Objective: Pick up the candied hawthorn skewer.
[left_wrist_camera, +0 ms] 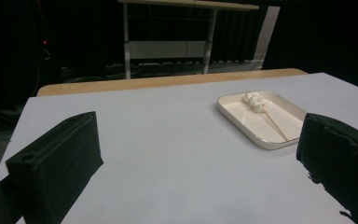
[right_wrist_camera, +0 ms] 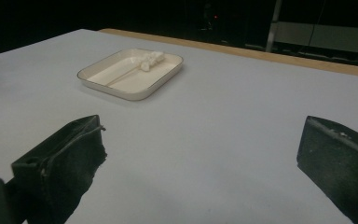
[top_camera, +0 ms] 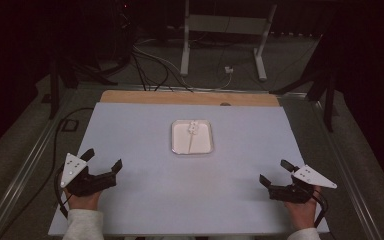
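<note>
**Two hand-held grippers at rest beside a shallow tray**

The high view shows a pale tabletop [top_camera: 145, 210] with a wooden strip along its far edge. Near the centre stands a shallow white tray [top_camera: 192, 136] with rounded corners; in it lies a thin white stick with a knotted white lump [top_camera: 193, 127] at its far end. The left gripper [top_camera: 101, 163] sits at the near left of the tabletop, held in the person's left hand [top_camera: 82, 200]; its jaws are spread wide, with nothing between them. The right gripper [top_camera: 277, 172] sits at the near right, held in the right hand [top_camera: 302, 210], its jaws likewise parted and empty. Both grippers are well apart from the tray. In the left gripper view the tray [left_wrist_camera: 242, 122] appears ahead and to the right; in the right gripper view it [right_wrist_camera: 135, 91] lies ahead and to the left. Cables and a white frame stand on the floor beyond the tabletop.
</note>
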`<state>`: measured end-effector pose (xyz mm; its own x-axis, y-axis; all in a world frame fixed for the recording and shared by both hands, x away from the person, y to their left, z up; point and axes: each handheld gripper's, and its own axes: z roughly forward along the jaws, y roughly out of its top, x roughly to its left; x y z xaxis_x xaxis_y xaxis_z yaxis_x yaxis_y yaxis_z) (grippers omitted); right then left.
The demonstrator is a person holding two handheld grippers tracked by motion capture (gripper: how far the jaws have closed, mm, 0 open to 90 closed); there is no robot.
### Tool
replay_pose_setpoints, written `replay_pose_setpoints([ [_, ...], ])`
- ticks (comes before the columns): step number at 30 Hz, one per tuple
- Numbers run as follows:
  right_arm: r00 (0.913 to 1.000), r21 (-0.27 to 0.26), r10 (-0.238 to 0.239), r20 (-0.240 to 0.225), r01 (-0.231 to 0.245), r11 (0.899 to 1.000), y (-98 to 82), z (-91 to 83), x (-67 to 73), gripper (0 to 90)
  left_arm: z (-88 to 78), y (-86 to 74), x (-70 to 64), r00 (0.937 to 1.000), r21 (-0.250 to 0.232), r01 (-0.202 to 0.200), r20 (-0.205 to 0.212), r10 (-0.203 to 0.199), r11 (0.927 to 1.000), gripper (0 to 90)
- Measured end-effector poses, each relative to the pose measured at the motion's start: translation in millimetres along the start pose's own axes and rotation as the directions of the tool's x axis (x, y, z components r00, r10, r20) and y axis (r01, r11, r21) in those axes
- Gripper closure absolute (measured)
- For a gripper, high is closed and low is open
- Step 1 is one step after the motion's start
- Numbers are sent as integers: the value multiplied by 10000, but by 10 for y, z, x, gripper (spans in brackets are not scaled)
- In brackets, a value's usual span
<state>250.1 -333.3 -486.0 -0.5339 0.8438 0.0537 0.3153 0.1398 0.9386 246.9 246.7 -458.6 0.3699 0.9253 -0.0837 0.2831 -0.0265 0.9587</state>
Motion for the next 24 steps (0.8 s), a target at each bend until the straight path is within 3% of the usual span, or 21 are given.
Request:
replay_pose_setpoints([
  [8,9999,164,-92,59,91,9998,-11,24,31,7,72,41,-66,9996,324,-269,106,266,9991,7],
  [12,9999,184,-131,96,129,9997,-13,25,37,6,219,143,-122,9983,531,-421,414,399,9977,7],
  [19,9999,190,-98,115,95,9998,-14,22,26,6,634,323,-299,9882,930,-1152,1114,1047,9890,8],
  [20,9999,198,-101,112,99,9998,-14,21,26,6,634,323,-299,9882,930,-1152,1114,1047,9890,8],
  [21,9999,212,-119,116,116,9997,-14,22,25,6,784,347,-362,9832,1110,-1397,1331,1246,9840,10],
  [24,9998,247,-137,108,135,9996,-17,26,23,6,1030,375,-458,9783,1509,-1544,1616,1297,9764,13],
])
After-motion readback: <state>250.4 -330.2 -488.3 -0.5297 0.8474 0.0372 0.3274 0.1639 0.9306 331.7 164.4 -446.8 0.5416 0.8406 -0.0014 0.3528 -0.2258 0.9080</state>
